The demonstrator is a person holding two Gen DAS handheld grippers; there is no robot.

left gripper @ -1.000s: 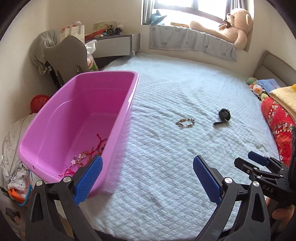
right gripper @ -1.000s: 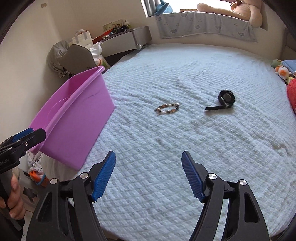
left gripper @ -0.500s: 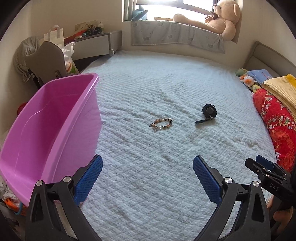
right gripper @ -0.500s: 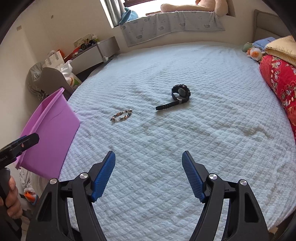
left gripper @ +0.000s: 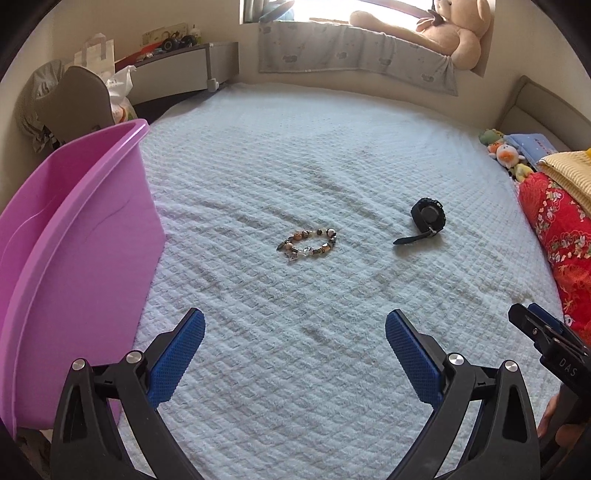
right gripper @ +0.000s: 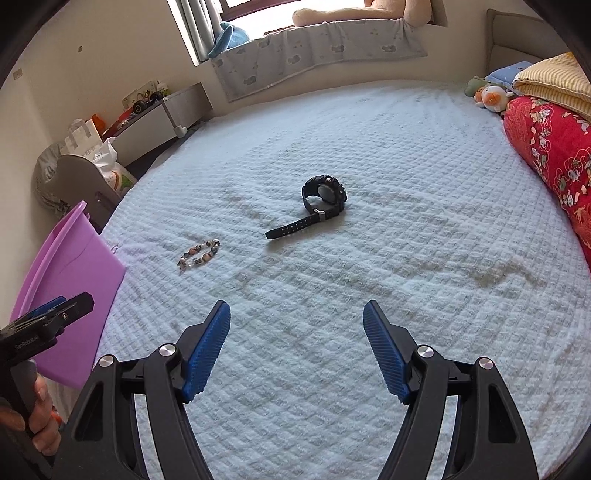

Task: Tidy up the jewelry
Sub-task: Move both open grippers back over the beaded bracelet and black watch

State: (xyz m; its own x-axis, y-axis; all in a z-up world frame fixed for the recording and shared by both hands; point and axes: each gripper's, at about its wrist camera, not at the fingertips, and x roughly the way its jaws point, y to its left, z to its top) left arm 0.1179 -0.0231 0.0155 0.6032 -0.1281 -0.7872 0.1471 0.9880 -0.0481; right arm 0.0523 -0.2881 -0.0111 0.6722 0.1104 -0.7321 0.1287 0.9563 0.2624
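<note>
A: Where's the jewelry?

B: The beaded bracelet point(left gripper: 308, 243) lies flat on the pale quilted bedspread point(left gripper: 332, 166), near the middle; brown, cream and dark beads with a clear faceted one; single beads are too small to tell further. The black watch point(left gripper: 427, 218) lies to its right, well apart, strap curled with one end trailing out; its face can't be read.

A: And the bin?

B: The pink tub point(left gripper: 74, 236) sits at the bed's left edge, cut off by the frame; its inside floor is hidden from both views.

A: The grippers?

B: The left gripper point(left gripper: 293, 354) hangs over the bedspread with its blue pads spread wide, holding nothing; the right gripper point(right gripper: 296, 350) likewise, jaws apart and bare, the watch ahead of it.

A: Any writing?

B: "DAS" on the right tool's body as seen from the left wrist; "GenRobot.AI" on the left tool's body from the right wrist; a teddy bear point(left gripper: 443, 33) lies on the window ledge, partly cropped.
</note>
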